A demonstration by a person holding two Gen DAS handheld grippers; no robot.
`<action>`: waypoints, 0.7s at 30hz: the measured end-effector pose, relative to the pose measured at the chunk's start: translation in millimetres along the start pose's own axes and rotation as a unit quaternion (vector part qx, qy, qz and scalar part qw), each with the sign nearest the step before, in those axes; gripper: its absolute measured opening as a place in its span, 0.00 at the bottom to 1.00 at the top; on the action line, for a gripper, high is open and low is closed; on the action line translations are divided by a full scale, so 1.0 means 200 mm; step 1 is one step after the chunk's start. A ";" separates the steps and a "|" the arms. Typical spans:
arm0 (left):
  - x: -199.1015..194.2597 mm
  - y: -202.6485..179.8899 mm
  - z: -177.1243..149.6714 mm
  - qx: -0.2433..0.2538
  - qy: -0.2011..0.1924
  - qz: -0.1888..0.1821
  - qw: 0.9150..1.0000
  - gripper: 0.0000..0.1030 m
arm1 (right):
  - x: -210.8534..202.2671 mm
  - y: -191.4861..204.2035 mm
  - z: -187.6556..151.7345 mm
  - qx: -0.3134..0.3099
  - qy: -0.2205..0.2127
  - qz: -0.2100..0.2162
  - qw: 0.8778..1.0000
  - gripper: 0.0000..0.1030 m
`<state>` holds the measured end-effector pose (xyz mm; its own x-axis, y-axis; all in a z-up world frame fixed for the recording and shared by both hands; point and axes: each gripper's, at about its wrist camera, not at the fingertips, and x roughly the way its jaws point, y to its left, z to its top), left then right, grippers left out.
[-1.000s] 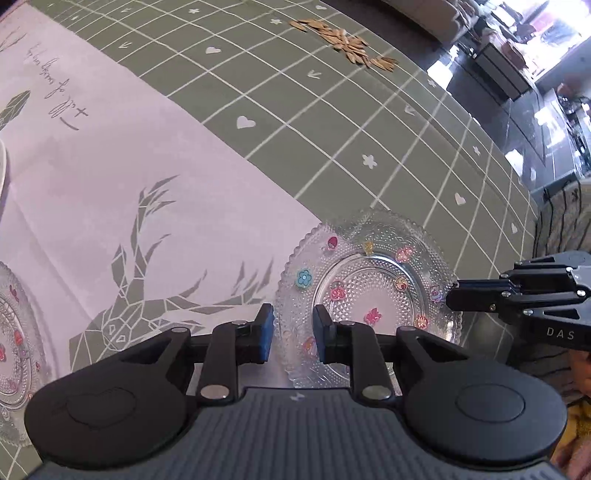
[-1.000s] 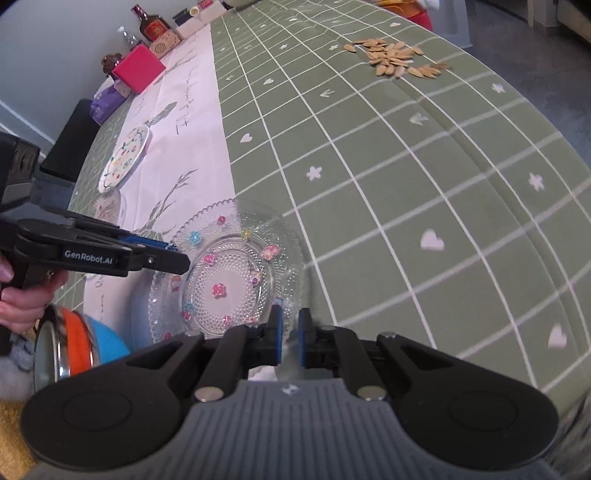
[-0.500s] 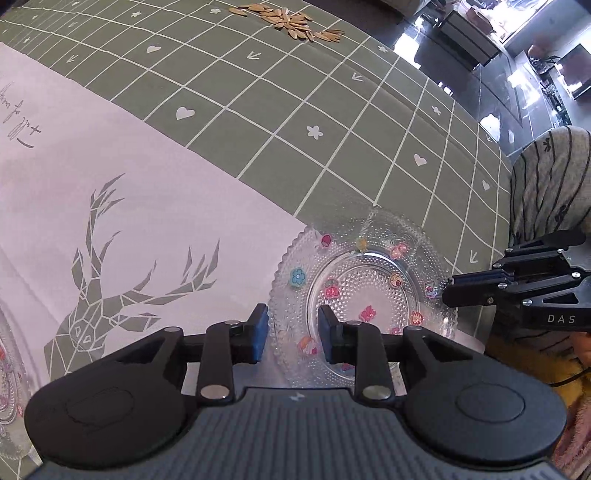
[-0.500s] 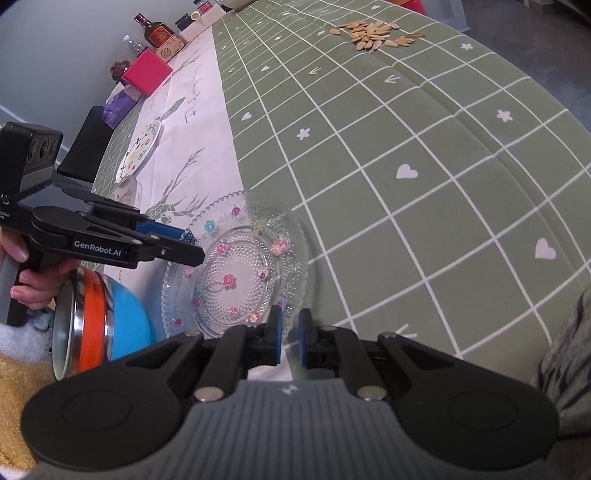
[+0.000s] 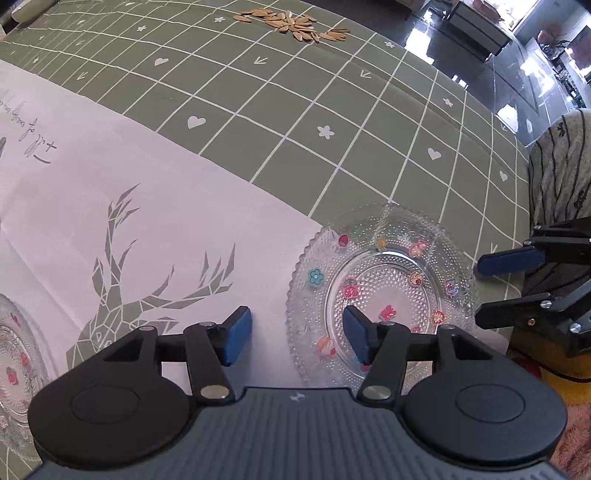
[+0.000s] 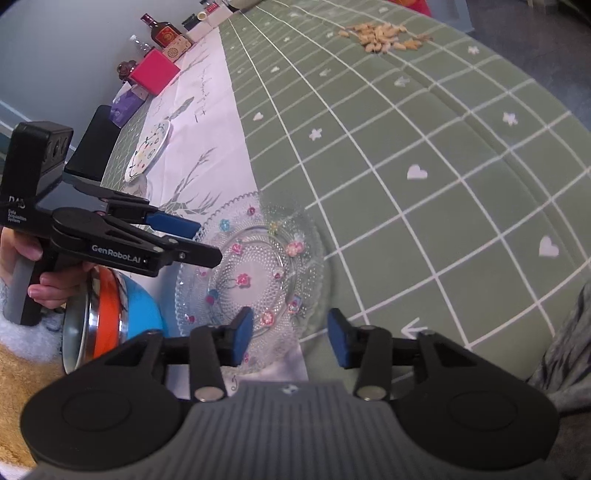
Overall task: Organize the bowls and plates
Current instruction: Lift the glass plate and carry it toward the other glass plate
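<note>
We see the clear glass plate (image 5: 382, 291) with small flower decals lying flat near the table edge, partly on the white deer-print runner (image 5: 122, 221), partly on the green grid tablecloth (image 5: 332, 110).

Left gripper (image 5: 297, 338): jaws are opening, blue pads apart. The plate's near-left rim sits between them; neither pad presses on it — one finger stands over the runner, the other over the plate's bowl.

Right gripper (image 6: 290, 334): jaws also opening. The plate's (image 6: 255, 273) near edge lies between the pads, with no visible contact. In the left wrist view the right gripper (image 5: 484, 291) shows at the plate's right rim, fingers split above and below it. In the right wrist view the left gripper (image 6: 207, 240) hangs over the plate's left side, held by a hand (image 6: 35, 273).

Other task items:
- a second glass plate (image 5: 14, 362) at the left edge of the left wrist view, on the runner, well apart from the first
- a white patterned plate (image 6: 149, 151) farther up the runner
- a bowl (image 6: 110, 317), orange and blue outside with a metal rim, tilted on its side just beside the glass plate, at the table edge

A pile of seeds (image 5: 295, 24) sits far across the cloth — untouched. A pink box (image 6: 153, 72) and a bottle (image 6: 162, 31) stand at the far end.
</note>
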<state>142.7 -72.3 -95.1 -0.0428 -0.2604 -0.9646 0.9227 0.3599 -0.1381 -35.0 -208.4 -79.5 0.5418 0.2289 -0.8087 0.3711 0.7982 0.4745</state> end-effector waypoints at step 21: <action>-0.88 0.52 -0.31 -0.297 -0.260 0.133 0.909 0.66 | -0.22 0.33 0.35 -0.048 -0.105 0.115 0.987 0.79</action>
<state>221.8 66.9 46.1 0.4812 -0.4251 -0.7667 0.4967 0.8528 -0.1611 17.9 -204.4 11.2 0.7514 0.2979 -0.5888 0.1520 0.7901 0.5938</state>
